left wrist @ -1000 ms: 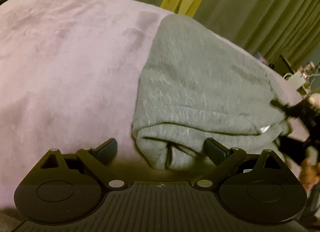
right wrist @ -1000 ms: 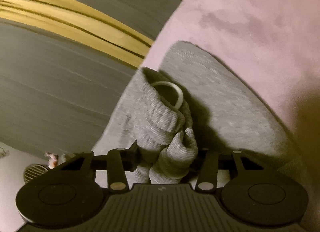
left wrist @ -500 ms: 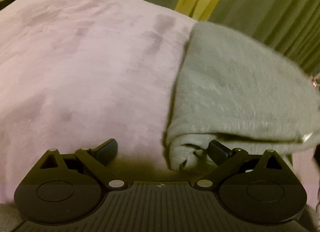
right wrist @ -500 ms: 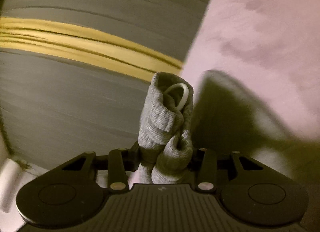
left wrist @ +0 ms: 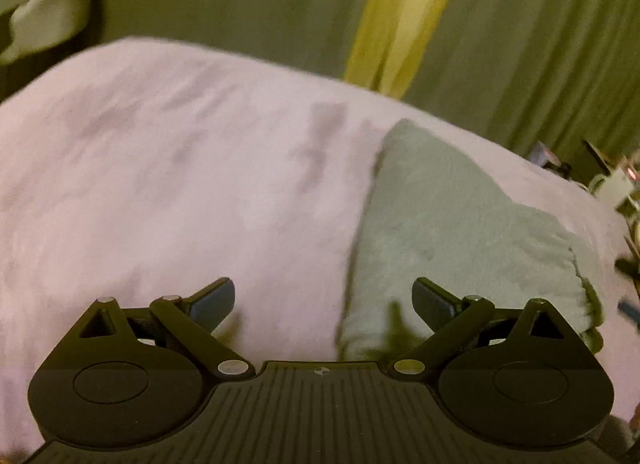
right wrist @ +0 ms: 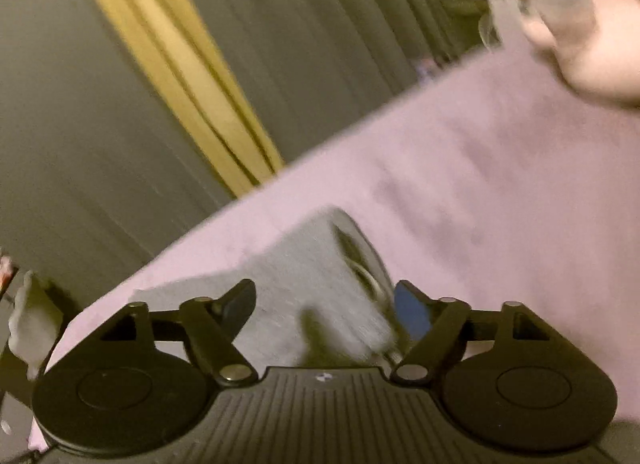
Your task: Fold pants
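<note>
A: Where were the grey sweatpants (left wrist: pixel 460 232) at that point?

B: Folded into a compact bundle on the pink blanket (left wrist: pixel 180 183) of the bed, toward its right side in the left wrist view, well in from the far edge by the green curtain (left wrist: pixel 552 43). In the right wrist view the bundle (right wrist: pixel 316 276) lay just ahead of the fingers, blurred.

A: And the grippers?

B: The left gripper (left wrist: pixel 323 302) stood wide apart, empty, its right finger overlapping the bundle's near edge in the view. The right gripper (right wrist: pixel 325 306) was spread wide too, holding nothing; cloth showed between its fingers, but I couldn't tell if they touched it.

A: So which step?

B: I judged the folding essentially done and the bundle let go. The next move called for clearing both grippers without dragging a layer open, or patting the loose near edge flat.
</note>
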Demonstrator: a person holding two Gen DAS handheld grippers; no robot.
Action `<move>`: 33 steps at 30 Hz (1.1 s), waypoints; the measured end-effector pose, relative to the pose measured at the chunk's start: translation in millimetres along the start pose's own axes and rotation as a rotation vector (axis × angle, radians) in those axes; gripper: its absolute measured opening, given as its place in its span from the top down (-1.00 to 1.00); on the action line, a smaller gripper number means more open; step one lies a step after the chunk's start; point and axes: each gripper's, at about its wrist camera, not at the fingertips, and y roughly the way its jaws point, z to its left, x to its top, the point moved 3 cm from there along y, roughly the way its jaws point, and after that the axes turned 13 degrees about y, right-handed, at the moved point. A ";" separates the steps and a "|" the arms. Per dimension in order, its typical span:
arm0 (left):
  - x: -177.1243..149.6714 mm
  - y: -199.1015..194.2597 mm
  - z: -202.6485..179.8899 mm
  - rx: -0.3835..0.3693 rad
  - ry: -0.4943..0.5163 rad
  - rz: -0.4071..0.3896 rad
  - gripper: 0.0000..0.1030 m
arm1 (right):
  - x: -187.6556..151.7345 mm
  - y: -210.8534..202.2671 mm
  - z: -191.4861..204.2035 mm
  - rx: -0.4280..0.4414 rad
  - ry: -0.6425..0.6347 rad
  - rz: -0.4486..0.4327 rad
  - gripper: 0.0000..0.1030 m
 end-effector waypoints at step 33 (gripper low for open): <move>-28.7 70.7 -36.2 0.015 0.106 0.089 -1.00 | -104.1 38.2 32.8 -0.026 -0.722 0.119 -0.92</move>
